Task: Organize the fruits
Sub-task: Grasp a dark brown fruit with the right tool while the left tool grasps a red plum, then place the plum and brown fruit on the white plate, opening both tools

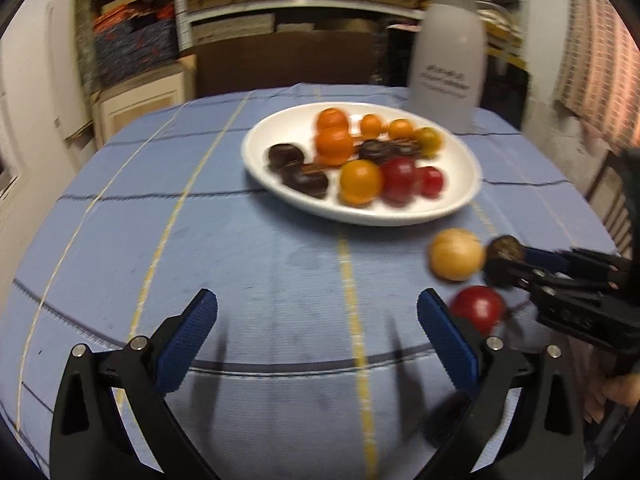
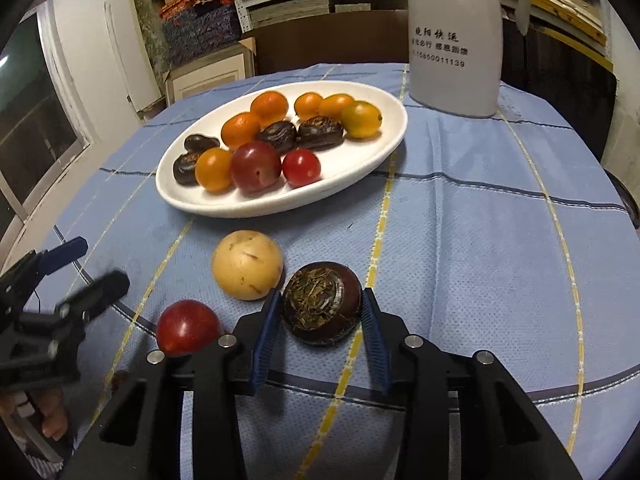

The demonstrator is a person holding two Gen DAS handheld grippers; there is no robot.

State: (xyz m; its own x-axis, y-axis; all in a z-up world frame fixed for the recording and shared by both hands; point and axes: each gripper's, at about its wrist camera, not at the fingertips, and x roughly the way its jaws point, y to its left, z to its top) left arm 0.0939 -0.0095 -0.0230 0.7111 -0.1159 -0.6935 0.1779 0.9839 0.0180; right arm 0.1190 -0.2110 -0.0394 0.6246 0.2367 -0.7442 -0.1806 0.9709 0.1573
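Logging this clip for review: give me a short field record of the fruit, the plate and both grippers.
surface: blue checked tablecloth
plate: white plate with orange, red and dark fruits
loose fruit: tan round fruit, red fruit, dark brown water chestnut
right gripper: shut on the water chestnut, pads at both sides
left gripper: open, nothing between its fingers
behind plate: white bottle

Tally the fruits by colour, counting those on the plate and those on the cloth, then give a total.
Orange or yellow-orange, all on the white plate: 6
Red: 3 (2 on the plate, 1 on the cloth)
Dark brown: 5 (4 on the plate, 1 between the right hand-held gripper pads)
Pale tan, on the cloth: 1
Total: 15
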